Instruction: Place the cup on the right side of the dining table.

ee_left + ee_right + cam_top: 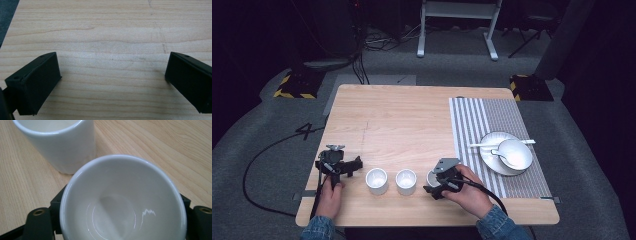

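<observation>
Three white cups stand in a row near the table's front edge. The left cup point(376, 181) and the middle cup point(406, 182) stand free. My right gripper point(437, 184) is shut on the third cup point(432, 176). In the right gripper view that cup point(122, 202) sits between the black jaws, its empty inside facing the camera, and the middle cup point(57, 145) is just beyond. My left gripper point(347, 166) rests left of the row, apart from the left cup. Its jaws stand wide open over bare wood point(112, 63).
A striped placemat point(492, 125) covers the table's right side. On it a white plate point(487, 155) carries a bowl point(515, 152) and a spoon point(502, 144). The light wooden table point(402, 120) ends close behind my hands.
</observation>
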The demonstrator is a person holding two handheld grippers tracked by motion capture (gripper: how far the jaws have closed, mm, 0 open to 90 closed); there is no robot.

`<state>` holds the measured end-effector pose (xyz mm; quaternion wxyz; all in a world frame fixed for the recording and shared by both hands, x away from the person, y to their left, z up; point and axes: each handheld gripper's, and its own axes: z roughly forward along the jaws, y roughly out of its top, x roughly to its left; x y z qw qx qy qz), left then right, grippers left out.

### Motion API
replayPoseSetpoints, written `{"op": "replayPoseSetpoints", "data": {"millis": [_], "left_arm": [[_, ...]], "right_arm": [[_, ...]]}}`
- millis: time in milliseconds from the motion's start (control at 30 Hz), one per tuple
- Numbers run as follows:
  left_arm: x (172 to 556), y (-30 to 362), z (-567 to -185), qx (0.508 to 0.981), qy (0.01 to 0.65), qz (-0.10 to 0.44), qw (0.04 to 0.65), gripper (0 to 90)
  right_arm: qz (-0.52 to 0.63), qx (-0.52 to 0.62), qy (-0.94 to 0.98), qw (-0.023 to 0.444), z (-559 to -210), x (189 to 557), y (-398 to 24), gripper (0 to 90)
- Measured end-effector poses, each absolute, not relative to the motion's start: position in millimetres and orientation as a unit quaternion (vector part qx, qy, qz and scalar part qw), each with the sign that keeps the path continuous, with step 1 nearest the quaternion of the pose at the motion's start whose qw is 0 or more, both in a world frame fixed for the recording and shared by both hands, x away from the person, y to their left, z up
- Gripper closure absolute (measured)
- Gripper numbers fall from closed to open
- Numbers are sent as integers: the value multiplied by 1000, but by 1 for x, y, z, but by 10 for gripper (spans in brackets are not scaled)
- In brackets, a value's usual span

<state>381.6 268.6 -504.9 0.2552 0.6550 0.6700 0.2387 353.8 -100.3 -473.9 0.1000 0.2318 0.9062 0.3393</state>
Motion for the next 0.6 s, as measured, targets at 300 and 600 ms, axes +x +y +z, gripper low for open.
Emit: {"op": "replayPoseSetpoints", "data": {"millis": [300,600], "left_arm": [[382,269,-505,655,670,239,255,1],[382,269,-505,655,670,239,255,1]], "right_arm": [[328,233,911,85,-463,354,-100,268],[332,229,910,97,-435,359,-105,268]]}}
